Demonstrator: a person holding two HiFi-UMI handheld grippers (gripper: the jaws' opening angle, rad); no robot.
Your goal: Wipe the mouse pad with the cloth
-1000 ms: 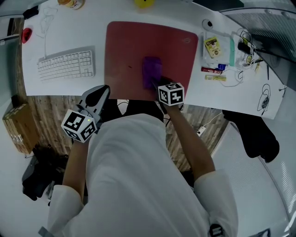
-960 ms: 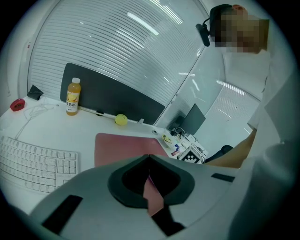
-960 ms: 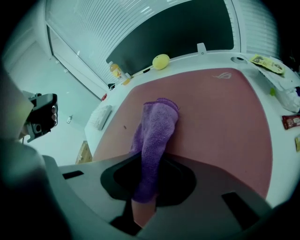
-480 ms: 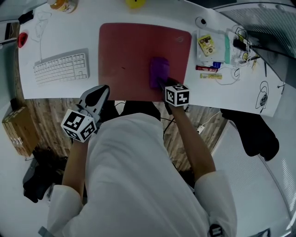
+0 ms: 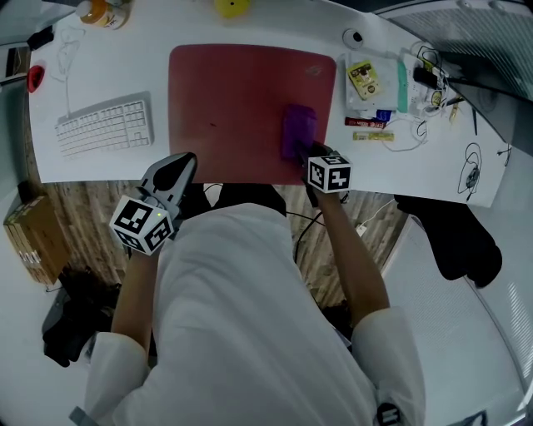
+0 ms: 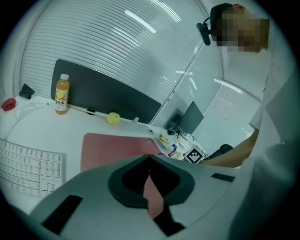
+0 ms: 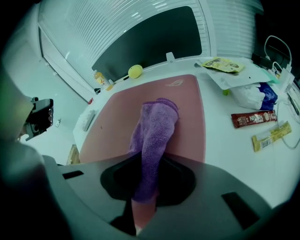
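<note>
A dark red mouse pad point(image 5: 237, 104) lies on the white desk point(image 5: 466, 158). On its near right part rests a purple cloth point(image 5: 298, 131), which my right gripper point(image 5: 306, 155) is shut on from the desk's near edge. In the right gripper view the cloth point(image 7: 155, 129) runs out from between the jaws across the mouse pad point(image 7: 190, 117). My left gripper point(image 5: 178, 164) hangs at the desk's near edge, left of the pad's front corner, shut and holding nothing. The left gripper view shows the mouse pad point(image 6: 117, 144) beyond its closed tips.
A white keyboard point(image 5: 104, 126) lies left of the pad. A yellow ball point(image 5: 231, 7) and a drink bottle point(image 5: 102, 11) stand at the back. Snack packets point(image 5: 366, 80) and cables point(image 5: 433, 83) crowd the right side. On the floor are a cardboard box point(image 5: 32, 240) and a black chair point(image 5: 460, 240).
My right gripper has dragged the purple cloth rightward across the near part of the pad, from its middle to its right side. The left gripper has stayed put.
</note>
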